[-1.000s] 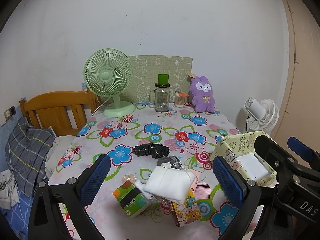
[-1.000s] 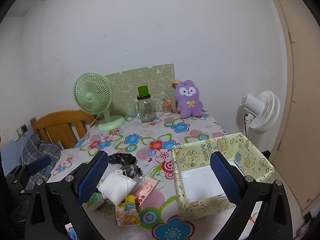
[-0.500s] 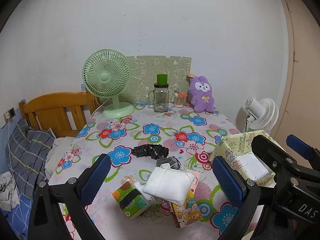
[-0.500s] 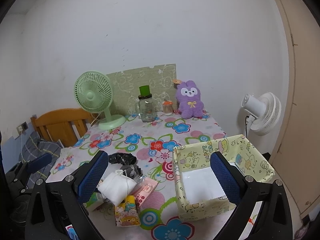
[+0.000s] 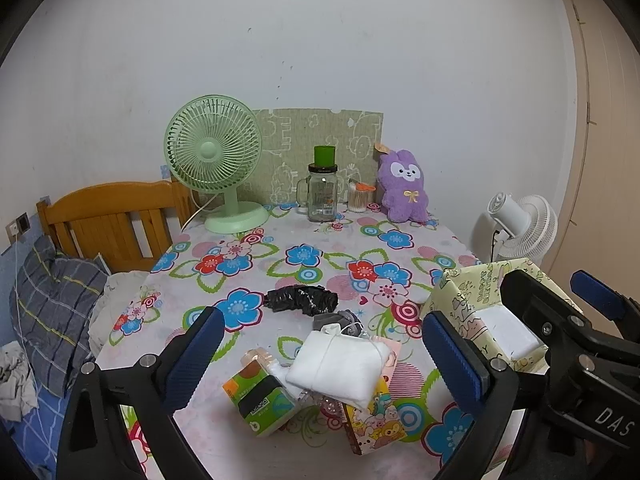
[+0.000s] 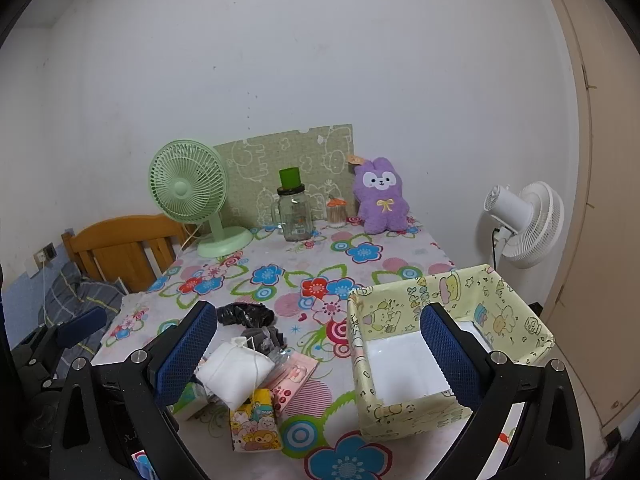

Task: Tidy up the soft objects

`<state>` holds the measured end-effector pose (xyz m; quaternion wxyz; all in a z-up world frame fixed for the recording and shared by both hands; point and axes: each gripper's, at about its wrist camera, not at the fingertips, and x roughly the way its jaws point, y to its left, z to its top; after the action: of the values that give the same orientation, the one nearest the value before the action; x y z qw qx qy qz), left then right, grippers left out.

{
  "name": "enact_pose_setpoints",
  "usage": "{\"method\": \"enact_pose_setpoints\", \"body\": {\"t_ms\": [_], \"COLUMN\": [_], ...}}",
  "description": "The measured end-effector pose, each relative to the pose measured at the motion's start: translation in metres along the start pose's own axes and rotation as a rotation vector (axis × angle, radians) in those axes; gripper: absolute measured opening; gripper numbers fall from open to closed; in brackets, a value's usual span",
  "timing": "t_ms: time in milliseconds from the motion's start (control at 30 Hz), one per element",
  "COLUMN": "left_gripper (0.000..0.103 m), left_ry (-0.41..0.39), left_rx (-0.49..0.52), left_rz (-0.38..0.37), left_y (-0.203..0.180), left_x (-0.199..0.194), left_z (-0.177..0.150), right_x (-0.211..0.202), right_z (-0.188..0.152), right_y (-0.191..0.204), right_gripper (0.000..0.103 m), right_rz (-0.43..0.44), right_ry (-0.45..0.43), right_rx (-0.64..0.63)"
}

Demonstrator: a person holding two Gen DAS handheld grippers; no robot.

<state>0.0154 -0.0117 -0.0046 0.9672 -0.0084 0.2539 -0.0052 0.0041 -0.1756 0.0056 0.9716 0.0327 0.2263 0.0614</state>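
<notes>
A small heap lies near the front of the floral table (image 5: pixel 304 256). On top is a white cloth pouch (image 5: pixel 338 364) (image 6: pixel 236 372). Under it are a green tissue pack (image 5: pixel 260 402), a cartoon-print pack (image 5: pixel 374 420) (image 6: pixel 254 420) and a pink pack (image 6: pixel 294 378). Behind lie grey socks (image 5: pixel 340 318) and a crumpled black bag (image 5: pixel 302 299) (image 6: pixel 246 315). A yellow cartoon-print box (image 6: pixel 448 344) (image 5: pixel 476 292) stands open at the right with nothing in it. My left gripper (image 5: pixel 324 364) hovers open above the heap. Over the box's left side my right gripper (image 6: pixel 318 356) is open too.
At the table's back stand a green desk fan (image 5: pixel 218 164), a glass jar with a green lid (image 5: pixel 322 192), a toothpick holder (image 5: pixel 358 196) and a purple plush rabbit (image 5: pixel 404 186). A wooden headboard (image 5: pixel 108 224) and bedding lie left; a white floor fan (image 5: pixel 520 228) stands right.
Both cameras have drifted only slightly; the heap and box sit where they were. Neither gripper has taken hold of anything.
</notes>
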Motion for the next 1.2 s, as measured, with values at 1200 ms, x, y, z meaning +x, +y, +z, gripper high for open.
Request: {"method": "enact_pose_setpoints", "body": {"t_ms": [1200], "left_gripper": [0.089], "left_ry": [0.121], "left_rx": [0.027], "left_rz": [0.028], "left_y": [0.041], "left_x": [0.043], "left_z": [-0.035], "right_x": [0.058], "right_z": [-0.039], "right_y": [0.046], "right_gripper": [0.097], "right_rz": [0.059], "right_ry": [0.129], "right_rx": [-0.035]}}
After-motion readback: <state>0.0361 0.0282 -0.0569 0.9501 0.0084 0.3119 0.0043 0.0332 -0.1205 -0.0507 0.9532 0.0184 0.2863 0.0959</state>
